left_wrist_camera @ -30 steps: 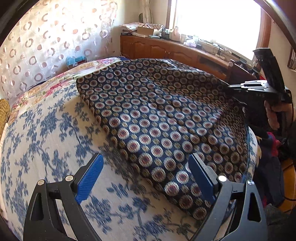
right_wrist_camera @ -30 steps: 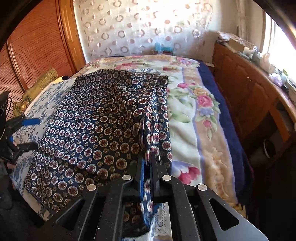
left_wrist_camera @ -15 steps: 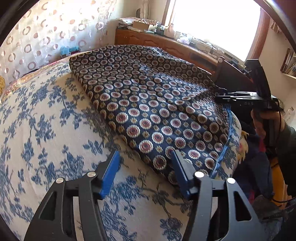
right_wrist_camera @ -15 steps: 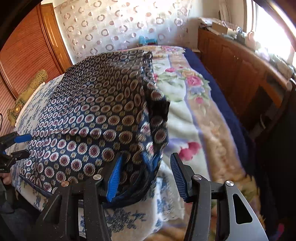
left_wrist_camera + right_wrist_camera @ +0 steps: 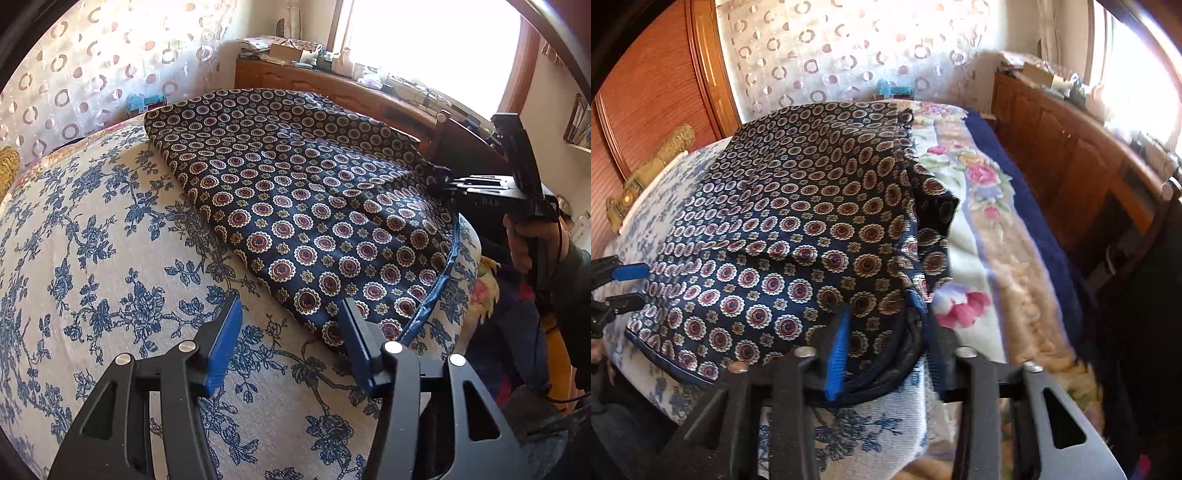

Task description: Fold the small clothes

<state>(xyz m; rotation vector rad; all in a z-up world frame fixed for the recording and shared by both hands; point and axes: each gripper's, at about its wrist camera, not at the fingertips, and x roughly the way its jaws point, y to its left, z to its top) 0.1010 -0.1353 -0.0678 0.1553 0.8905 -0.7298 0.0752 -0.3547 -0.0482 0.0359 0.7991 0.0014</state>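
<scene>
A navy garment (image 5: 295, 206) printed with red and cream medallions lies folded flat across the bed. My left gripper (image 5: 291, 332) hovers at its near corner with the jaws closing. The corner lies between the blue pads and the left pad stands clear of the cloth. In the right wrist view the same garment (image 5: 798, 206) fills the middle, and my right gripper (image 5: 884, 347) is closing on its bunched near corner, which fills the gap between the pads. The left wrist view shows the right gripper (image 5: 441, 182) at the garment's far right corner. The left gripper (image 5: 631, 286) appears at the garment's left edge.
The bed has a white cover with blue flowers (image 5: 110, 258) and a floral blanket (image 5: 979, 221) beside the garment. A person's hand (image 5: 528, 236) holds the right gripper. A wooden cabinet (image 5: 1071, 147) runs under the window. A gold cushion (image 5: 653, 166) lies by the wooden wardrobe.
The left jaws narrowed from wide and came down over the near corner. The right gripper, shut on the hem before, opened, sank, and now closes on the bunched corner again.
</scene>
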